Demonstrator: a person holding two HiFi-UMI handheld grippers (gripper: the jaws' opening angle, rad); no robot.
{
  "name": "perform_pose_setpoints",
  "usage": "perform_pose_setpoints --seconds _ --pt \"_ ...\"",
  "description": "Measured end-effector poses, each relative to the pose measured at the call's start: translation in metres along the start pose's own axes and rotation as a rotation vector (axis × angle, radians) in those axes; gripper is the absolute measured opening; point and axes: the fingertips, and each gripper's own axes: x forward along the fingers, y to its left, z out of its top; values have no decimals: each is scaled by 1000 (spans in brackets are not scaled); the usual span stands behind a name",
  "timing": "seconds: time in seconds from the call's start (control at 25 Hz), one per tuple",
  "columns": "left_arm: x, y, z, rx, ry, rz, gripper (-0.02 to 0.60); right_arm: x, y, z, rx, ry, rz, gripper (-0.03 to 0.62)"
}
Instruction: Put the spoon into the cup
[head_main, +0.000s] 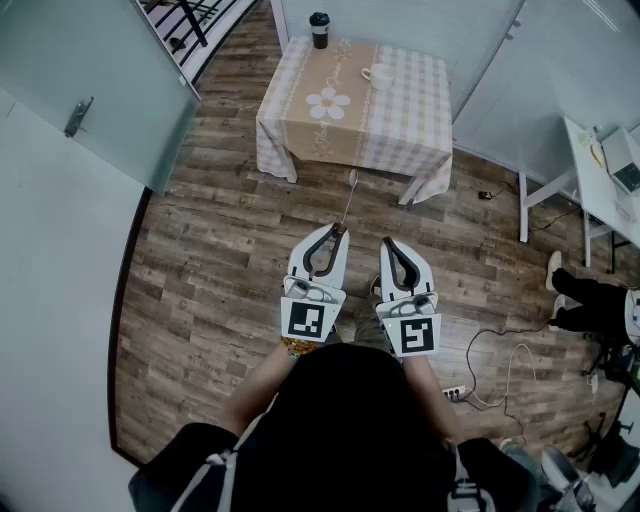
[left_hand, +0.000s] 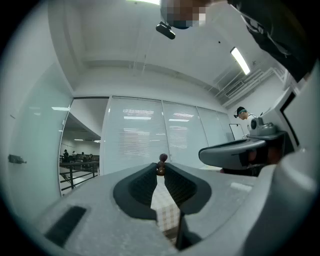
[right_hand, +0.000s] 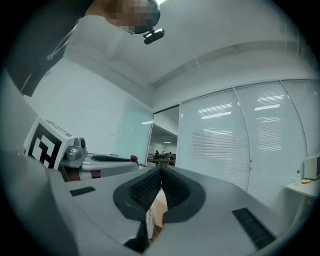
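My left gripper (head_main: 337, 231) is shut on the brown end of a thin spoon (head_main: 349, 195), which sticks out forward over the wooden floor, bowl end farthest from me. In the left gripper view the spoon's brown tip (left_hand: 161, 160) pokes up between the closed jaws of the left gripper (left_hand: 161, 168). My right gripper (head_main: 387, 243) is beside it, shut and holding nothing; its jaws meet in the right gripper view (right_hand: 161, 170). The white cup (head_main: 378, 75) stands on the checked-cloth table (head_main: 400, 130) well ahead of both grippers.
A black tumbler (head_main: 319, 30) stands at the table's far edge. A glass door (head_main: 90, 90) is at the left. A white desk (head_main: 600, 185) and a person's feet (head_main: 560, 290) are at the right. A power strip with cables (head_main: 455, 392) lies on the floor.
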Motion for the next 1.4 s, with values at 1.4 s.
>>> perform_pose_setpoints --seconds 1.4 --pt "266 -27 -51 1 85 175 58 127 -258 -73 82 5 169 9"
